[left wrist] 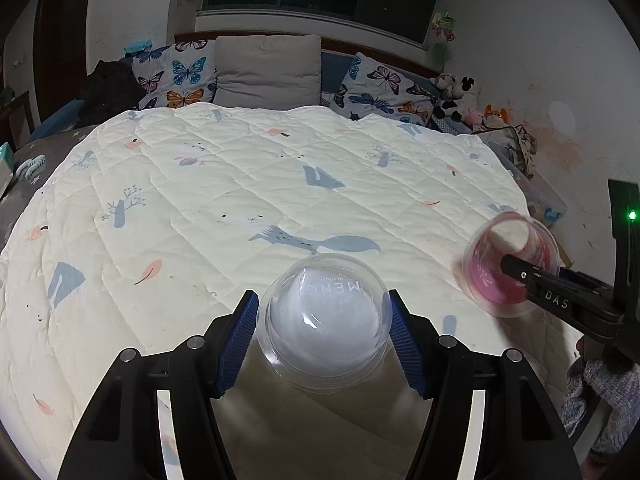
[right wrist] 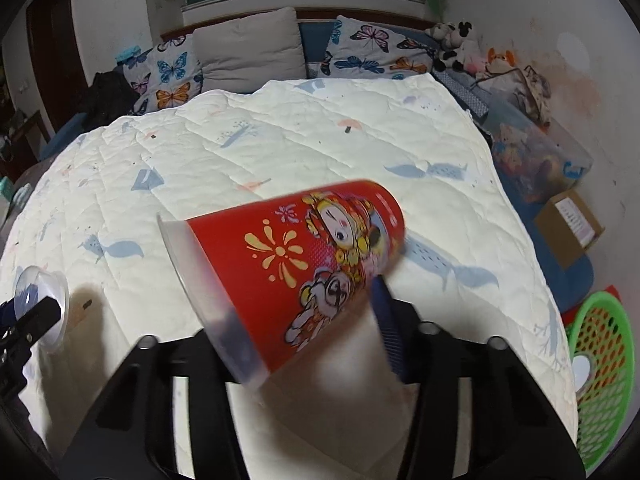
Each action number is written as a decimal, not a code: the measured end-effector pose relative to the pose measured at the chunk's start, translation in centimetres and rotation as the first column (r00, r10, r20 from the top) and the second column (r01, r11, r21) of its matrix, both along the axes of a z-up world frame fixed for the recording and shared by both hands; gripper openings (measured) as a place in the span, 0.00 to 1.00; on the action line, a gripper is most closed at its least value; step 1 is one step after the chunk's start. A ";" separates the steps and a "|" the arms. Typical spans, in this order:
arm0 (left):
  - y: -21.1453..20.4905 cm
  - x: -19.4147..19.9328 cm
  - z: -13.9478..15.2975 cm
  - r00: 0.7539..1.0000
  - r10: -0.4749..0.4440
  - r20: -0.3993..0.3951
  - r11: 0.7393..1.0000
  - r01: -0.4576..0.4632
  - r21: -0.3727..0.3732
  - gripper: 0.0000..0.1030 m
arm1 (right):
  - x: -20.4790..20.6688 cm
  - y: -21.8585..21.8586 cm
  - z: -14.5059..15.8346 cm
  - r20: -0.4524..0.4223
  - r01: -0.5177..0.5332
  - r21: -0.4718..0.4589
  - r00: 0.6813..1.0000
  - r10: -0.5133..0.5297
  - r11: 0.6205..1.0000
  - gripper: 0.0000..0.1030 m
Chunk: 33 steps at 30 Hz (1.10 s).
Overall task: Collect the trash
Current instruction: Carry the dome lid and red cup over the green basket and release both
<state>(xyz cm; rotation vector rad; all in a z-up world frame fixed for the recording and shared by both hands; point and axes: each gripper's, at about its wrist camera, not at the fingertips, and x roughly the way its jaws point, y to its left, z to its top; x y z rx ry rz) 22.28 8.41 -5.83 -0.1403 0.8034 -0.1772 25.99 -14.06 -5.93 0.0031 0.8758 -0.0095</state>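
Observation:
A clear plastic dome lid (left wrist: 324,320) sits between the blue pads of my left gripper (left wrist: 322,297), which presses on both its sides above the white quilt (left wrist: 240,200). In the right wrist view a red cup (right wrist: 296,256) with a cartoon print and a frosted rim lies tilted between the jaws of my right gripper (right wrist: 298,296). Its right blue pad (right wrist: 386,320) rests against the cup's side, and the left finger is hidden behind the cup. In the left wrist view the same cup (left wrist: 492,280) shows at the bed's right edge with the right gripper (left wrist: 510,264) on it.
A green plastic basket (right wrist: 600,380) stands on the floor to the right of the bed, near a cardboard box (right wrist: 568,228) and a storage bin (right wrist: 536,160). Butterfly pillows (left wrist: 180,76) and plush toys (left wrist: 460,96) line the headboard. A sleeve (left wrist: 596,392) shows at the right.

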 end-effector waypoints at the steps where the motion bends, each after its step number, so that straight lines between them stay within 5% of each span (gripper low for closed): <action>1: -0.1 -0.1 0.1 1.000 -0.003 0.003 1.000 0.003 -0.001 0.60 | -0.3 -0.3 0.0 0.001 -0.007 0.015 1.000 0.007 1.000 0.36; 6: -1.3 -1.2 1.2 0.999 -0.021 0.027 1.000 0.021 -0.013 0.60 | -1.6 -2.7 0.3 0.016 -0.032 0.116 0.999 0.030 0.993 0.09; 21: -6.3 -4.7 3.5 0.994 -0.088 0.064 0.995 0.091 -0.035 0.60 | -8.1 -6.9 3.2 0.079 -0.077 0.216 0.995 0.061 0.973 0.08; 33: -14.6 -7.8 5.7 0.964 -0.241 0.108 0.968 0.246 -0.036 0.60 | -14.8 -16.3 4.3 0.093 0.065 0.196 0.992 -0.085 0.978 0.09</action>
